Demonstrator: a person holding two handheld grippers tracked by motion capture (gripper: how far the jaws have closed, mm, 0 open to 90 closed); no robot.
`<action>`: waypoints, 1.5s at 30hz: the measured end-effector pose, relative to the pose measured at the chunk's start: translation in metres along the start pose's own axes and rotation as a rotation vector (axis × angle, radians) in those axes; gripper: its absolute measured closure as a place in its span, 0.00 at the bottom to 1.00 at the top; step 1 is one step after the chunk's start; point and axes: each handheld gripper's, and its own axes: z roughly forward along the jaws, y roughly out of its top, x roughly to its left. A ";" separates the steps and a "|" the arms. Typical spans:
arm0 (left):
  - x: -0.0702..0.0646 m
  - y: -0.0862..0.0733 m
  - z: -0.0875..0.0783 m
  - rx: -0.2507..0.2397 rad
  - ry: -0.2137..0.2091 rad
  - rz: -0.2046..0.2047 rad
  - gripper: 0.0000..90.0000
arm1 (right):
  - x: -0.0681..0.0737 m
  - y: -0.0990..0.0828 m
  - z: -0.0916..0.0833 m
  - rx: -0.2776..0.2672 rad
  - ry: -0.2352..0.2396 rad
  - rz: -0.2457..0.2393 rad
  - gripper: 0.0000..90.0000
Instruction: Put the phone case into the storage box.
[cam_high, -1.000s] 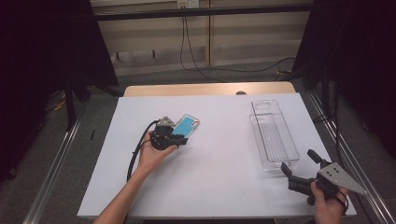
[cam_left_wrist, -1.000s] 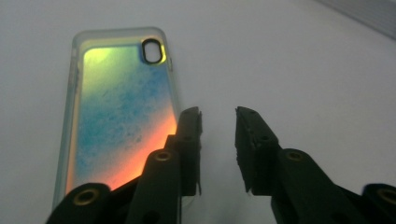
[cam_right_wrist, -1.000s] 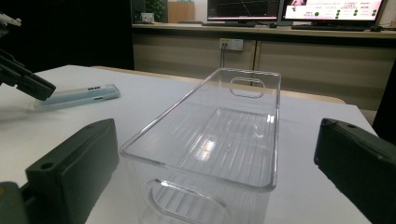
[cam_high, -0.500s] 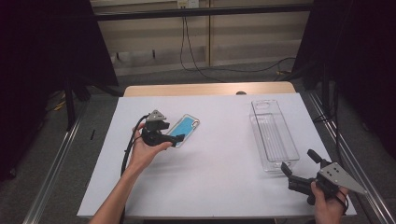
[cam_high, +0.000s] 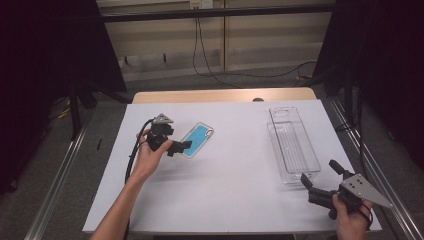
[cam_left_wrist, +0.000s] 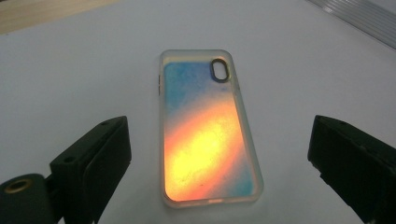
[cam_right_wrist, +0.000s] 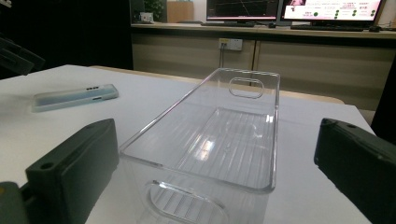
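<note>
The left tongs (cam_high: 184, 147) have just opened off the flat blue-and-orange phone case (cam_left_wrist: 205, 130), left of the clear plastic bin (cam_high: 292, 145). Right tongs (cam_high: 320, 181) wait wide open. Back away slowly, no bumping.

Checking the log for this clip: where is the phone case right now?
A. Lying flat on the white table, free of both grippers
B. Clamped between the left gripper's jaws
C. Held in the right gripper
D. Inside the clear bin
A: the phone case lies flat on the table, with the left gripper open beside it, jaws apart from its edges.
</note>
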 end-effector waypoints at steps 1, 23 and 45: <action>0.001 0.001 0.002 0.011 0.017 -0.005 0.06 | 0.000 0.000 0.000 0.000 -0.001 0.001 0.00; 0.004 0.023 0.050 0.206 0.028 0.047 0.07 | 0.000 0.000 0.001 -0.002 0.002 0.004 0.00; 0.001 0.019 0.073 0.296 0.009 0.048 0.05 | -0.001 0.000 0.000 -0.004 0.001 0.007 0.00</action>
